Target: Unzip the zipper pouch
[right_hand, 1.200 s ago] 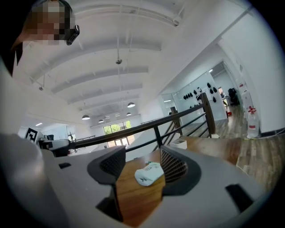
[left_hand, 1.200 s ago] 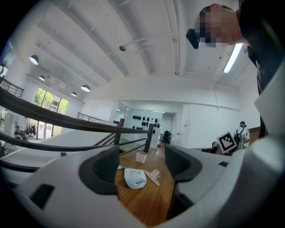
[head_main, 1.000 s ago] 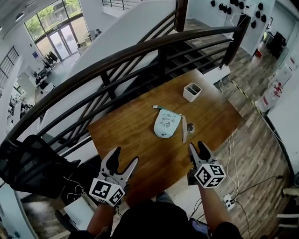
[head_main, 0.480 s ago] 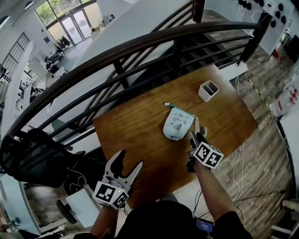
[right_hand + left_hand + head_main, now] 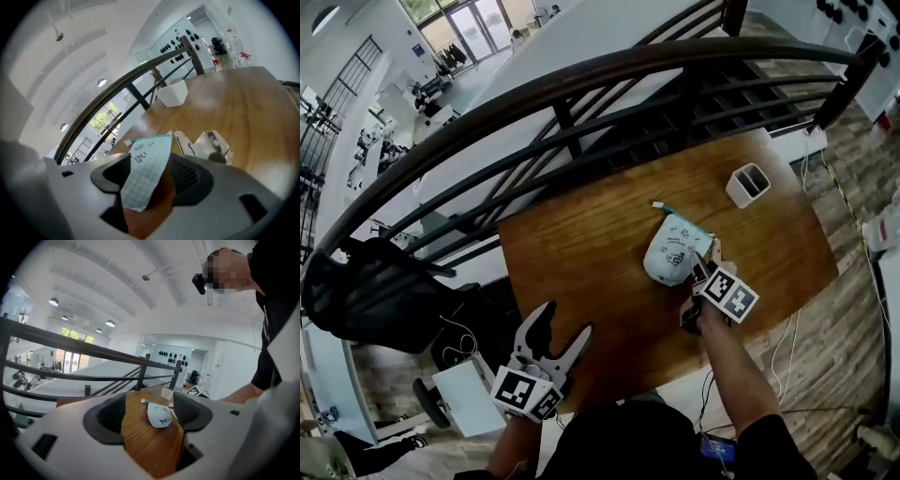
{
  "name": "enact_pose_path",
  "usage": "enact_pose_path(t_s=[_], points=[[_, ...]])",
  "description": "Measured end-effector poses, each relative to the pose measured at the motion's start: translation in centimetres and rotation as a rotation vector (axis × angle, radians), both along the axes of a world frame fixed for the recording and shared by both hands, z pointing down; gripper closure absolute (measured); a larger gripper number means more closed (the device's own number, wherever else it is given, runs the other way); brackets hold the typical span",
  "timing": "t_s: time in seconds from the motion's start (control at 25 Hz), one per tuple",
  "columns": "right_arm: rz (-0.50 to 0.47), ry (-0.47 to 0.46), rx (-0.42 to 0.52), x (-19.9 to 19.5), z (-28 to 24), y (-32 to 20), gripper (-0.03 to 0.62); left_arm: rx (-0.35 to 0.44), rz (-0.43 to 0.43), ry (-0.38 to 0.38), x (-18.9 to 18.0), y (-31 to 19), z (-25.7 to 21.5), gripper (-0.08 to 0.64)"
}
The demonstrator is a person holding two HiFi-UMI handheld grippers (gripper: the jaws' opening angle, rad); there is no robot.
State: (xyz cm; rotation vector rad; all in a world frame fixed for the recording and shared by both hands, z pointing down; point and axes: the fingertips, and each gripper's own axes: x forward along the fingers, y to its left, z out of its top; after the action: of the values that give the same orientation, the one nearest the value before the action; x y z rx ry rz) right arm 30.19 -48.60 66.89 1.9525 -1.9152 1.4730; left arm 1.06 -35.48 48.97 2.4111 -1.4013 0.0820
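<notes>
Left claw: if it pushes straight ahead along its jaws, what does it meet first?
Likely the wooden table: bare tabletop fills the gap between the open jaws of the left claw. The pouch lies further along that line, next if the claw skims above the wood. Height is unclear.

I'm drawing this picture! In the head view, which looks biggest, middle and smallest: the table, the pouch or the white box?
1. table
2. pouch
3. white box, slightly smaller than the pouch; it sits farther from the camera, so that is unsure.
</notes>
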Motion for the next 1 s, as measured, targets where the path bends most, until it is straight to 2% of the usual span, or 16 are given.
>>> enact_pose_path(t_s=[0.16, 0.44, 0.48, 0.56, 0.64, 0.72, 0.88, 1.0], points=[[0.081, -0.050, -0.074, 0.0, 1.7, -1.4, 0.305, -0.015, -0.031, -0.009, -0.1, 0.4, 0.1, 0.249], [0.061, -0.016, -0.139, -1.3, 3.8, -2.2, 0.320, -0.024, -0.079, -0.021, -1.2, 1.8, 0.1, 0.249], [0.049, -0.010, -0.144, -1.5, 4.0, -2.2, 0.347, -0.023, -0.085, -0.020, -1.5, 1.9, 0.1, 0.249], [0.016, 0.018, -0.145, -2.0, 4.1, -1.9, 0.450, -0.019, -0.090, -0.016, -2.0, 2.2, 0.1, 0.249], [-0.018, 0.060, -0.117, -2.5, 3.4, -1.5, 0.528, -0.018, -0.085, -0.012, -2.5, 2.4, 0.3, 0.249], [-0.050, 0.102, -0.065, -3.1, 1.9, -0.9, 0.573, -0.022, -0.077, -0.010, -2.9, 2.7, 0.3, 0.249], [-0.124, 0.160, 0.054, -5.0, -1.8, 0.5, 0.584, -0.027, -0.053, 0.013, -4.0, 3.2, -0.2, 0.249], [-0.223, 0.226, 0.162, -7.5, -4.6, 2.0, 0.586, -0.025, -0.017, 0.019, -4.8, 3.7, -0.4, 0.249]])
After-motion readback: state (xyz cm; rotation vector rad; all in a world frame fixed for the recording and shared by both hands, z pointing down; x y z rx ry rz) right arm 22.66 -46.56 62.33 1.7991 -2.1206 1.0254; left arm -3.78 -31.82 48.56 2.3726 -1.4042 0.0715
